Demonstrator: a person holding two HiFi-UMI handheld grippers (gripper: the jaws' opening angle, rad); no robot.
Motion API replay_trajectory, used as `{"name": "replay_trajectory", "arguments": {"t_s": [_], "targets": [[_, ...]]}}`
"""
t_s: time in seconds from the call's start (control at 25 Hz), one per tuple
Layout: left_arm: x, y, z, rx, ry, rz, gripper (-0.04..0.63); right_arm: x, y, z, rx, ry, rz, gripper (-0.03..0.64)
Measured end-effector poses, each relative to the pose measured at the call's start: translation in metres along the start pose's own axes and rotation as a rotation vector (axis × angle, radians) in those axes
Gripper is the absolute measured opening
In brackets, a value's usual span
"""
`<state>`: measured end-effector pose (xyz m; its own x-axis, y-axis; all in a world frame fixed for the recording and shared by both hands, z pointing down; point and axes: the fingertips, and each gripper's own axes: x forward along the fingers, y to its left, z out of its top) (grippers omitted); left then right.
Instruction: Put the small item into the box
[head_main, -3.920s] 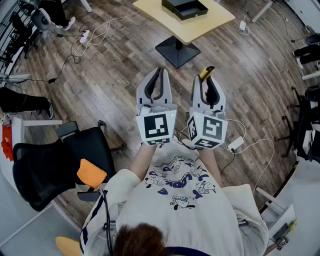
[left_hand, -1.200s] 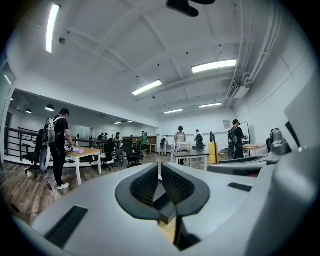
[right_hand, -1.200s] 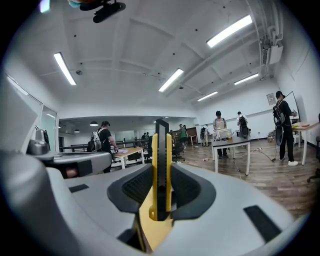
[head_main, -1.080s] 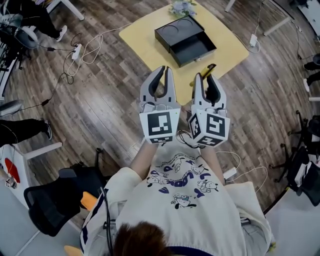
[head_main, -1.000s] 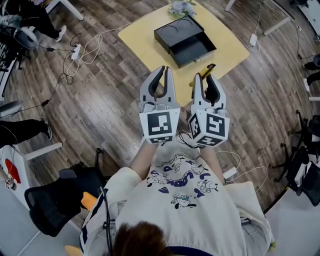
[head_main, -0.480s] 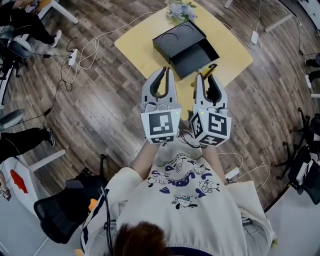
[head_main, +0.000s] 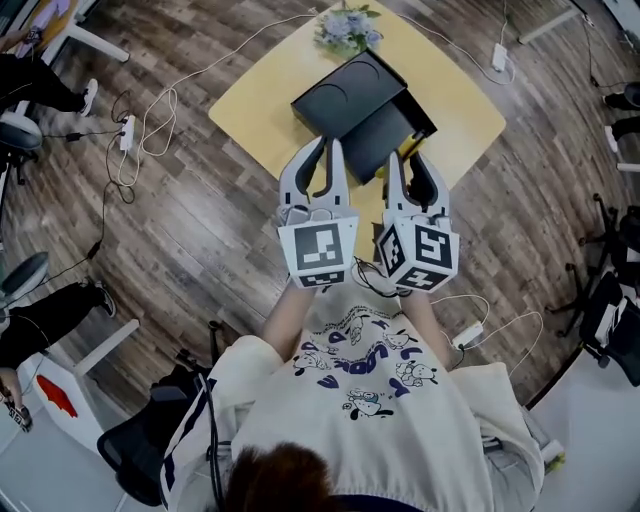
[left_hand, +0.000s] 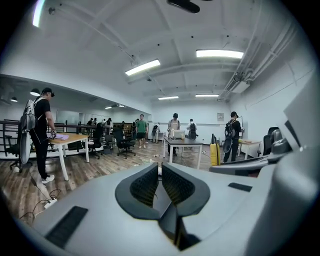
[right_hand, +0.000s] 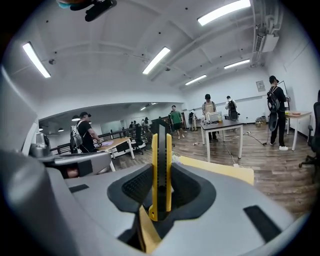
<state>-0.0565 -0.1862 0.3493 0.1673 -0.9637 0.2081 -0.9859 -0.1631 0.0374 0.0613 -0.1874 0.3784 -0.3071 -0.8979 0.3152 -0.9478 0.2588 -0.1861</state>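
A black box (head_main: 352, 100) with its drawer (head_main: 392, 135) pulled out sits on a yellow table (head_main: 258, 98) just ahead of both grippers. My right gripper (head_main: 408, 163) is shut on a yellow and black utility knife (right_hand: 161, 170), which stands upright between the jaws; its yellow tip (head_main: 406, 150) shows at the drawer's near edge in the head view. My left gripper (head_main: 324, 151) is shut with nothing in it, its fingertips (left_hand: 160, 175) pressed together, held level beside the right one at the box's near side.
A bunch of flowers (head_main: 347, 27) lies at the table's far end. Cables (head_main: 150, 90) and a power strip (head_main: 126, 131) trail over the wood floor to the left. Office chairs (head_main: 150, 450) stand behind me. People and desks (left_hand: 182, 142) fill the room beyond.
The table and box have come nearer in the head view, so both grippers now reach the box's near edge. Both grippers stay shut, the knife still held in the right.
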Motion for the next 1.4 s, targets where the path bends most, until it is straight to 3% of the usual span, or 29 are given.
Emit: {"name": "replay_trajectory", "arguments": {"t_s": [0.44, 0.84, 1.4], "targets": [[0.050, 0.014, -0.030, -0.016, 0.109, -0.074, 0.032, 0.044, -0.028, -0.029, 0.084, 0.110, -0.115, 0.129], [0.076, 0.014, -0.064, -0.035, 0.203, -0.120, 0.032, 0.076, -0.040, -0.070, 0.144, 0.245, -0.166, 0.129], [0.100, 0.017, -0.111, -0.068, 0.321, -0.128, 0.032, 0.106, -0.055, -0.131, 0.186, 0.484, -0.215, 0.129]]}}
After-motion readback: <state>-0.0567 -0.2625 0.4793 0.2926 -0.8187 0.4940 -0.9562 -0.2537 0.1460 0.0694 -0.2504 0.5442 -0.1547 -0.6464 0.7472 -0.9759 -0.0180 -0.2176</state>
